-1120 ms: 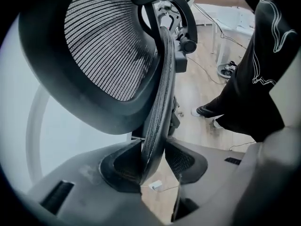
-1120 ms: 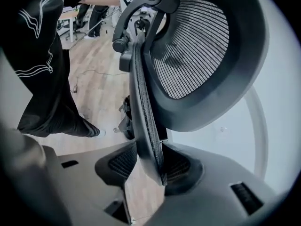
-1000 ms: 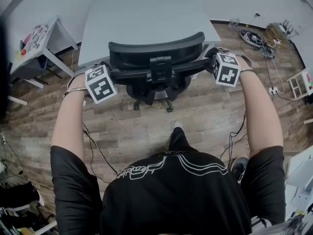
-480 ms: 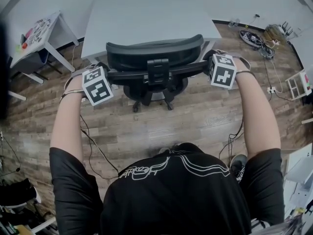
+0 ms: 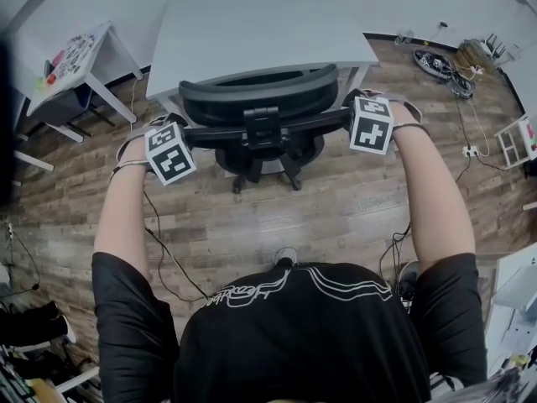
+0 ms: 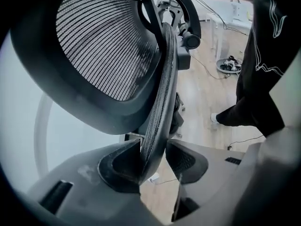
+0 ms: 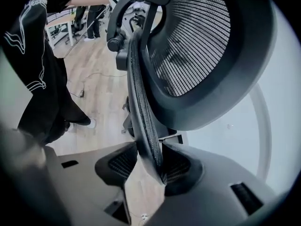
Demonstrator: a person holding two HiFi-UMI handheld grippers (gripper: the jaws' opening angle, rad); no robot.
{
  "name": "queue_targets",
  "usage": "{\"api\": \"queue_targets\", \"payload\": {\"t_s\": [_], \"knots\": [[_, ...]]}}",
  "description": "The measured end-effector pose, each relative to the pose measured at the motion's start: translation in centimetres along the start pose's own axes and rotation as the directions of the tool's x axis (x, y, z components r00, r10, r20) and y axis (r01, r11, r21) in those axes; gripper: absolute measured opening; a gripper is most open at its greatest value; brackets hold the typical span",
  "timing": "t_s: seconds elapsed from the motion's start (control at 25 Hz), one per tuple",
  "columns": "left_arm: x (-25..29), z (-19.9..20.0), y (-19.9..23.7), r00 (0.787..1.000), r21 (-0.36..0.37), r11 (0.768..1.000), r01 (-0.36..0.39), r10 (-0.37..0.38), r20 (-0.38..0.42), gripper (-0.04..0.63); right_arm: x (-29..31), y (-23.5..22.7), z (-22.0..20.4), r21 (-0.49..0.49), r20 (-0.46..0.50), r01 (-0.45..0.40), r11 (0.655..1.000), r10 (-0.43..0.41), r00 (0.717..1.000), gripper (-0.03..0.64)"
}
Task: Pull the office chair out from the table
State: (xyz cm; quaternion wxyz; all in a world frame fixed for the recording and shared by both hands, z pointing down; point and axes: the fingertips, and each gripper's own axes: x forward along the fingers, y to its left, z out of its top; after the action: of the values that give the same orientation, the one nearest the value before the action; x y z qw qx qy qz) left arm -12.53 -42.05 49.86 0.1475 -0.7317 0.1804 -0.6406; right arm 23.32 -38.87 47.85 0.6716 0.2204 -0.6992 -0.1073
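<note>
The office chair (image 5: 267, 145) was seen at the upper centre of the head view. Its mesh backrest (image 5: 252, 91) stood at the near edge of the grey table (image 5: 252, 23), and its wheeled base rested on the wooden floor (image 5: 277, 217). The left gripper (image 6: 153, 147) was closed on the backrest's rim at the picture's left. The right gripper (image 7: 148, 149) was clamped on the rim at the picture's right.

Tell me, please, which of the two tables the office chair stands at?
The large grey table in the middle, with the office chair at its near edge; the small white table on the left holds colourful clutter.
</note>
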Motion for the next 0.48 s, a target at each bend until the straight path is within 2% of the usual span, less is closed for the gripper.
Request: {"api": "queue_targets", "payload": {"t_s": [0.28,0.48], "knots": [[-1.4,-1.1,-3.2,0.999,-0.005,1.0,-0.009,0.009,-0.045,0.163,-1.5,3.7,0.5,-0.023,0.037,-0.02,1.0,0.021,0.999,0.183],[-2.2,-1.7,-8.0,0.998,-0.011,0.999,-0.05,0.05,-0.042,0.166,-2.2,8.6,-0.1,-0.03,0.046,-0.011,1.0,0.012,0.999,0.181]]}}
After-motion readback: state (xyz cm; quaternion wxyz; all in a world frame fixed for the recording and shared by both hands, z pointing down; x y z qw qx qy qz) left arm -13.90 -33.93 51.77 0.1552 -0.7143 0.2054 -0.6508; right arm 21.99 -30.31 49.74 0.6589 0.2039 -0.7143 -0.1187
